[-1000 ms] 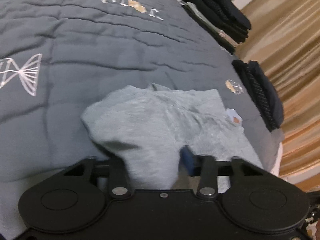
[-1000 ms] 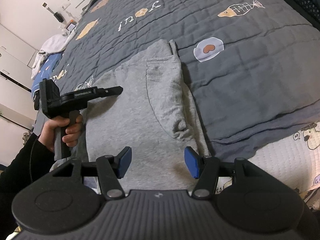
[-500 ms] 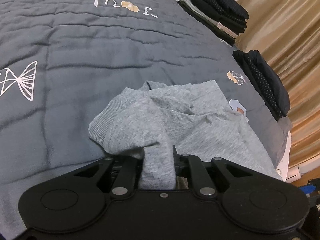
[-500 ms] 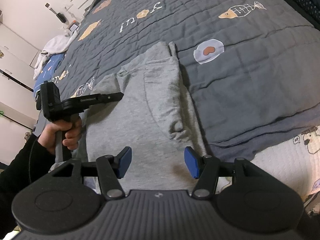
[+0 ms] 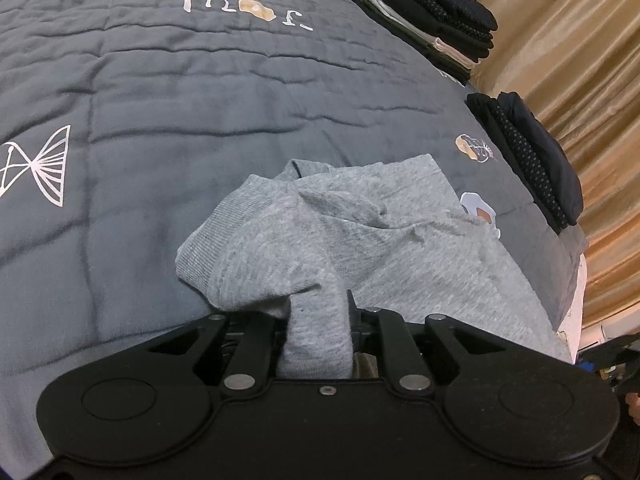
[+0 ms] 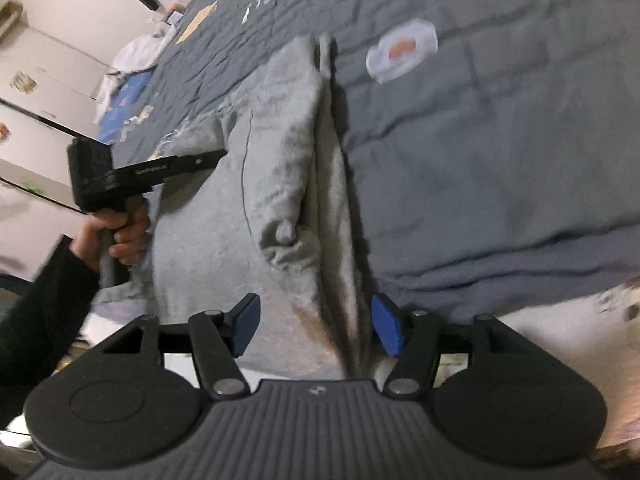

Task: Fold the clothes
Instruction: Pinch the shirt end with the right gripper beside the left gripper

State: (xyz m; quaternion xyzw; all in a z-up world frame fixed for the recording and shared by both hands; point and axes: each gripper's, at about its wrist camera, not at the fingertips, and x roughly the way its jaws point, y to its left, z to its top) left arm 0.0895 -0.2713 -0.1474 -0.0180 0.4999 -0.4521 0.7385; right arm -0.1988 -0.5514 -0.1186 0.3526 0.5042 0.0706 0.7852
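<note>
Dark quilted bedspread (image 5: 168, 92) filled the background; grey sweatshirt (image 6: 224, 248) lay ahead of both tongs. Left gripper (image 5: 318, 320) clamped a sleeve fold; right gripper (image 6: 316, 326), just widening, straddled the hem untouched. Next, I'd say: pinch the hem.

the left wrist view looks down and forward from right behind the left gripper (image 5: 318, 312), close over a grey garment (image 5: 400, 240) on a dark quilt (image 5: 160, 100), facing folded stacks beside a tan curtain (image 5: 580, 60). the right wrist view sits close behind the right gripper (image 6: 316, 320), facing white cupboards (image 6: 36, 92). both share garment and quilt.
</note>
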